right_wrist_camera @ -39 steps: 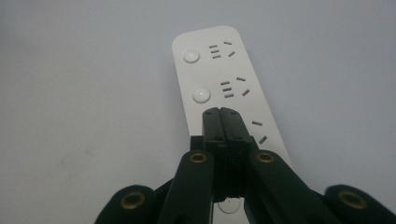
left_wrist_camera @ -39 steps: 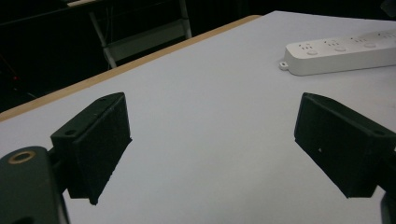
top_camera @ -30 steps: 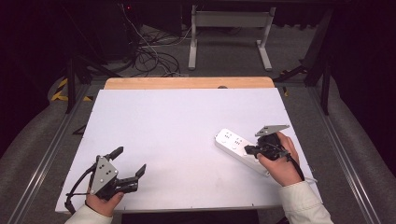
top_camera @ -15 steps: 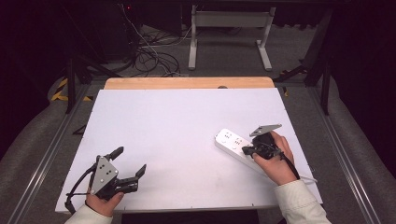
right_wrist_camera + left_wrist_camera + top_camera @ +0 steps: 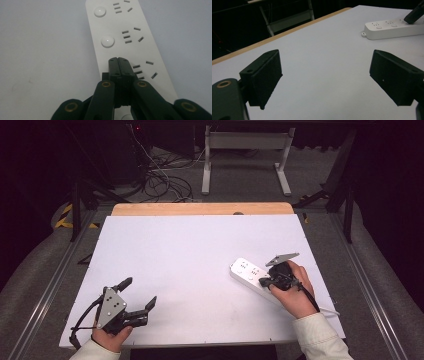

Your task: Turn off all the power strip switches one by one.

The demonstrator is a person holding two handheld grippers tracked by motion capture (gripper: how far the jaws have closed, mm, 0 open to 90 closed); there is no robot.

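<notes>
A white power strip (image 5: 250,274) lies on the white table top (image 5: 190,260) at the right, with round buttons beside its socket slots. My right gripper (image 5: 265,281) is shut with nothing between its jaws, and its closed tips (image 5: 118,62) press down on the power strip (image 5: 117,35) where a button row runs. The button under the tips is hidden. My left gripper (image 5: 137,293) rests near the front left edge, jaws wide open and empty. In the left gripper view the power strip (image 5: 392,27) lies far ahead at the upper right.
A wooden strip (image 5: 200,209) edges the far side of the table. Beyond it stand a metal frame (image 5: 245,155) and loose cables (image 5: 160,180) on the floor. The strip's cord (image 5: 327,310) trails off to the right front.
My right gripper has shifted a little left and down onto the power strip. The left gripper has stayed put.
</notes>
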